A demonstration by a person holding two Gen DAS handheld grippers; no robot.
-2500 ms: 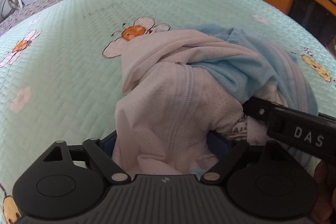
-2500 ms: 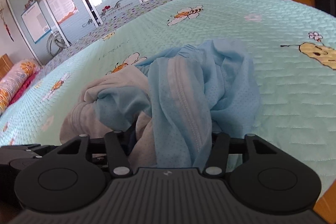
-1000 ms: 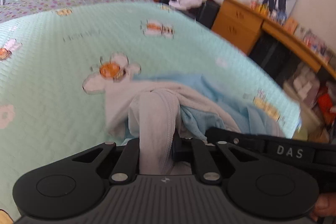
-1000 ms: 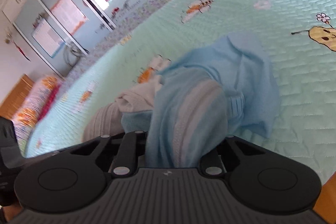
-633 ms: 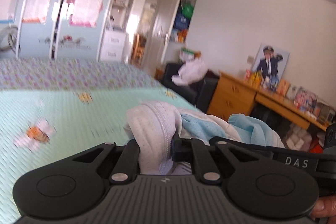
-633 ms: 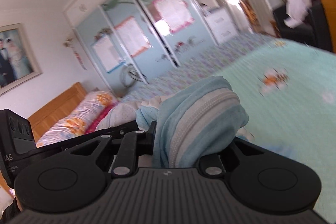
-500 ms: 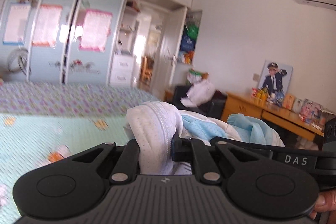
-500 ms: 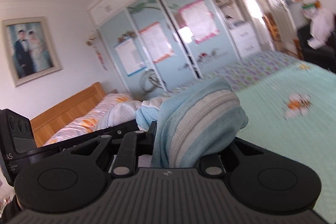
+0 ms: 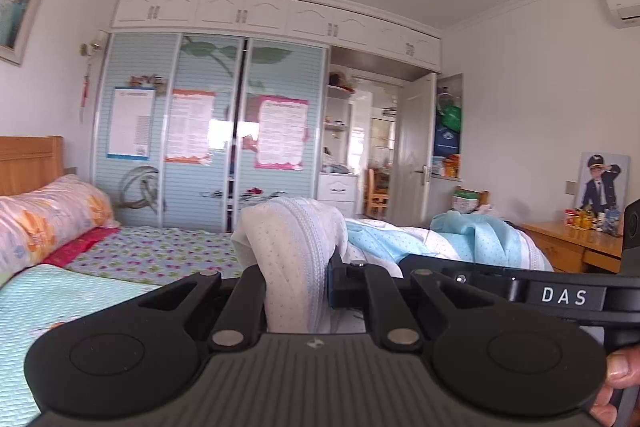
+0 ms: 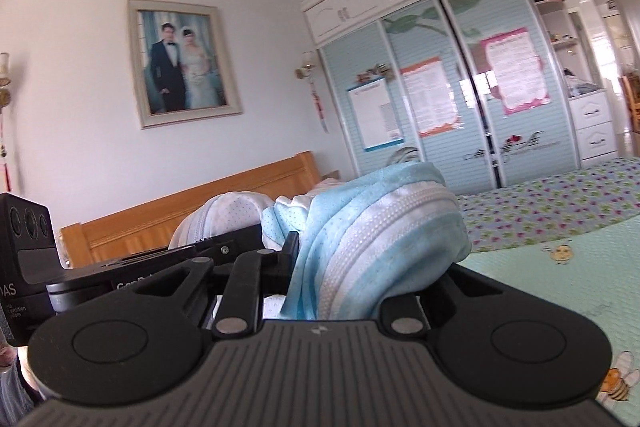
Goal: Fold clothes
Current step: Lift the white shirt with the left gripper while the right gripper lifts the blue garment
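Bedroom surroundings filled both wrist views: a sliding-door wardrobe [image 9: 208,131] with posters stood far ahead of the jaws, and a wooden headboard [image 10: 192,215] ran behind them in the right wrist view. Below the jaws we saw the bed [image 10: 560,267], covered with a mint quilt printed with bees.

We held the left gripper [image 9: 298,267] level. Its jaws stood nearly together, clamped on a bunched white portion of the garment [image 9: 292,251]. That white fabric was perforated and carried a ribbed seam; it rose between the jaws and folded over above them. To the right of these jaws the same garment continued as a light blue section, which draped across toward the other tool.

We held the right gripper [image 10: 360,267] level as well. Its jaws were clamped on a thick roll of the light blue fabric, with a white ribbed seam running through the roll. The roll bulged forward past the jaws and hung over the right-hand finger. To the left of these jaws we saw the white portion of the garment and the black body of the left gripper alongside it.

We noted that the garment was carried between the two tools, above the bed, and that no part of it visibly touched the quilt. Fingertips of the right hand [image 9: 616,379] showed at the lower right edge of the left wrist view. A desk [image 9: 572,243] stood beyond the blue fabric, right of the left jaws.
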